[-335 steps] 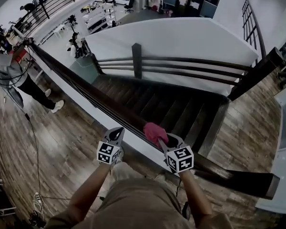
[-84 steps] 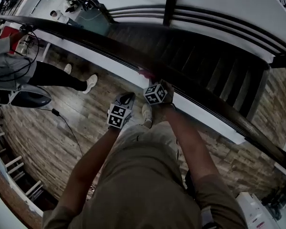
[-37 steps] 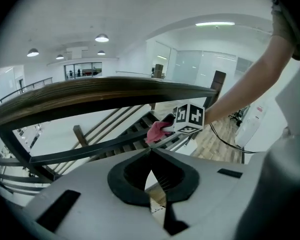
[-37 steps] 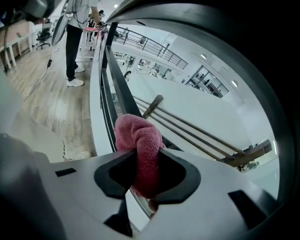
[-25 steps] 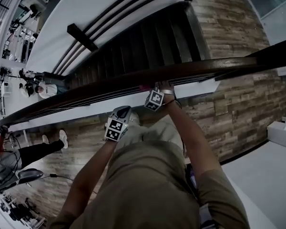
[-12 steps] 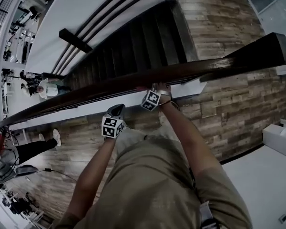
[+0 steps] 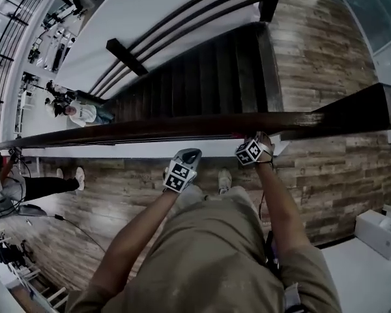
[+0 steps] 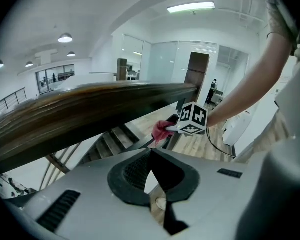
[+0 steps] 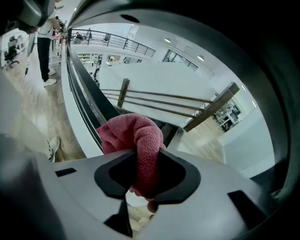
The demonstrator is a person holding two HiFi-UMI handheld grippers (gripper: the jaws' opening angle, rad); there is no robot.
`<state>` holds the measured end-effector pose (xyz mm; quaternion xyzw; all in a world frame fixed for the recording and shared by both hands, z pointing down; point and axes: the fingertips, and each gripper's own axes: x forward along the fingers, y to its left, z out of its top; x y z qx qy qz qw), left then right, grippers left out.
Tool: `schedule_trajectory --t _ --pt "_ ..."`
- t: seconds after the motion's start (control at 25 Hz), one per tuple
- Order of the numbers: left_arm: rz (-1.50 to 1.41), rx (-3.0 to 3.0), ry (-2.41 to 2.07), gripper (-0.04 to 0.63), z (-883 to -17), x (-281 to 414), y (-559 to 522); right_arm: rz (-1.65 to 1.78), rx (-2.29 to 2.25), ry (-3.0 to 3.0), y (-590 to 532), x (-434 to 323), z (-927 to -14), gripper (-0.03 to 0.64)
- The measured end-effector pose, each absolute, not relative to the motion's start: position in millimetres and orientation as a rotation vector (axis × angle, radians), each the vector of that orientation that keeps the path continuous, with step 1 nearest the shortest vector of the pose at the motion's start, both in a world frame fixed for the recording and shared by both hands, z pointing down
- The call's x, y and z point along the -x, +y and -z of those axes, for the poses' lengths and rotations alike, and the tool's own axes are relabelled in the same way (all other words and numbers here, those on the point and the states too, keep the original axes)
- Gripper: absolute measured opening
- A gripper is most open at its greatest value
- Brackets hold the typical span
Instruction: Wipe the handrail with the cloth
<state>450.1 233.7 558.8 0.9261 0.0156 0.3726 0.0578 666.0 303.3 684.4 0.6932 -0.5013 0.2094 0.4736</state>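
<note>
Against handrail (image 7: pixel 150 128) near edge, toward its right-end post: right gripper (image 7: pixel 246 142) clamped on pink cloth (image 9: pixel 135 136). Rail long axis runs left-right. Left gripper (image 7: pixel 186 156) jaws together, empty, below rail, apart from it. Right hand nearer; stroke follows axis.

Dark wooden stairs (image 7: pixel 202 90) descend beside a white wall (image 7: pixel 150 18). Wood-plank floor (image 7: pixel 352 175) surrounds them. A ceiling strip light (image 8: pixel 190 7) glows above glass partitions (image 8: pixel 162 61).

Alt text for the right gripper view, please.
The right gripper clamps a bunched pink cloth at centre. Behind it a dark railing runs away to the left, where a person stands on wooden floor.
</note>
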Motion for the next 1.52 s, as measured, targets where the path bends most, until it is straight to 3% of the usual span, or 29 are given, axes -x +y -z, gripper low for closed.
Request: schedule_trajectory --t 0.44,0.76,1.12,1.52 --pt "-1.13 -2.772 -0.083 0.017 -566 -424 237 -0.538 -1.719 -1.018 382 -744 -680 0.103" --pt "-1.116 -2.728 -0.195 0.017 -568 -387 224 -0.583 -1.749 -0.932 388 -738 -670 0.103" --pt "-1.118 -2.662 -0.421 0.017 -566 -297 152 -0.451 -1.699 -1.264 312 -602 -661 0.103" --pt "-1.013 -2.576 -0.743 0.017 -560 -157 25 -0.2 -1.431 -1.666 125 -393 -643 0.103"
